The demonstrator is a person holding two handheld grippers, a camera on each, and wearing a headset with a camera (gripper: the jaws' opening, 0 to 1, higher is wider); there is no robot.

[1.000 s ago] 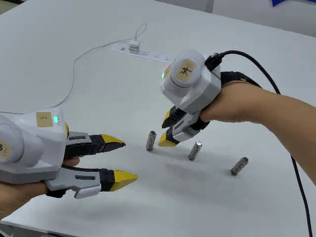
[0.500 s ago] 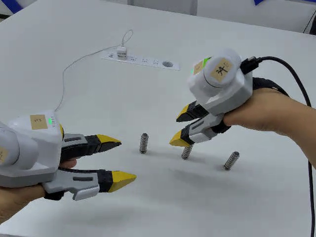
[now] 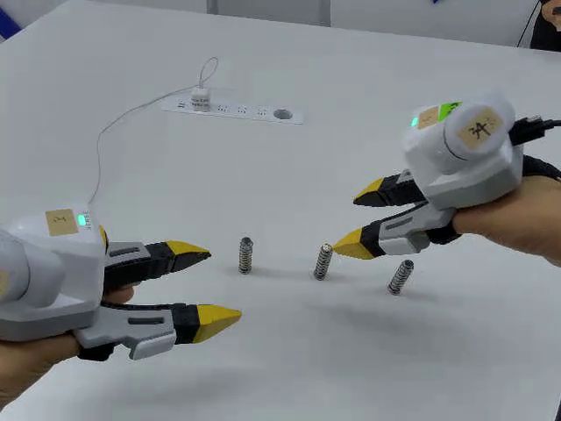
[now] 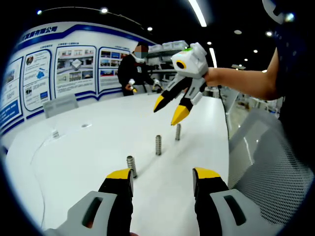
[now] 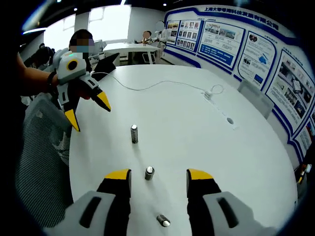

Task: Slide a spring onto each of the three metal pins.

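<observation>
Right jaws parted beside middle spring (image 3: 323,261)

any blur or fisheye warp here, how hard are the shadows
Head view: sharp, soft shadows by the springs on the table. Left gripper view: fisheye curves the table edge; ceiling lights glare. Right gripper view: same curving, blown-out brightness at top.

Left gripper (image 3: 224,283) body cut off at head view's 8 o'clock edge, right hand (image 3: 515,216) cropped at 3 o'clock, pins (image 5: 149,170) mostly hidden inside springs (image 3: 245,255), wall posters (image 5: 221,38) text too small to read
</observation>
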